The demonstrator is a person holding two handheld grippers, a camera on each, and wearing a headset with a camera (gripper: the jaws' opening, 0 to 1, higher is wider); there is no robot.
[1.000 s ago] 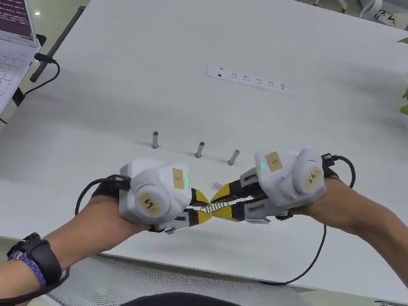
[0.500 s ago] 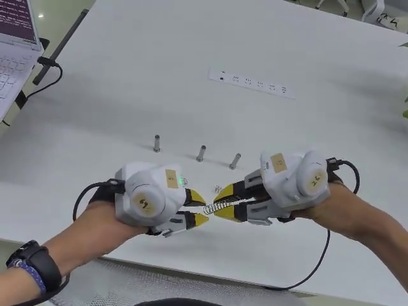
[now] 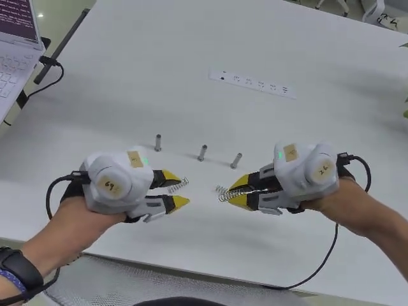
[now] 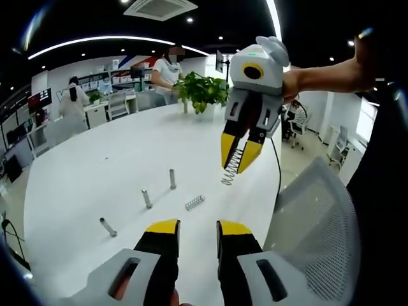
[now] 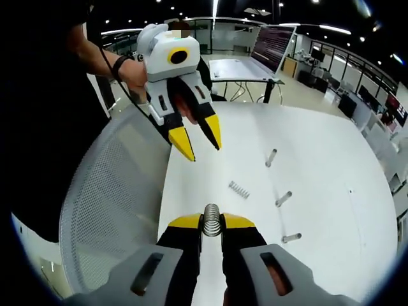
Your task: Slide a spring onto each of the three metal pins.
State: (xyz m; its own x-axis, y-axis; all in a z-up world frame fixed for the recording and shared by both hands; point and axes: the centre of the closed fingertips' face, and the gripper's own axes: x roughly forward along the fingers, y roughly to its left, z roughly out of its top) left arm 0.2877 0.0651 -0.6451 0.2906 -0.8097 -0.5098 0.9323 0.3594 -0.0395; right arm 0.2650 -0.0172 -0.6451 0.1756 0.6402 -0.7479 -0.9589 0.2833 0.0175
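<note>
The right gripper (image 3: 234,193) has its fingers clenched on a spring (image 3: 224,193), which sticks out leftward past the yellow tips, above the bench (image 3: 127,76). The left gripper (image 3: 178,190) faces it from the left, fingers released and holding nothing. A second spring (image 4: 194,203) lies on the bench just beyond the left gripper's tips, on the near side of the three metal pins (image 3: 202,152), which stand in a row
</note>
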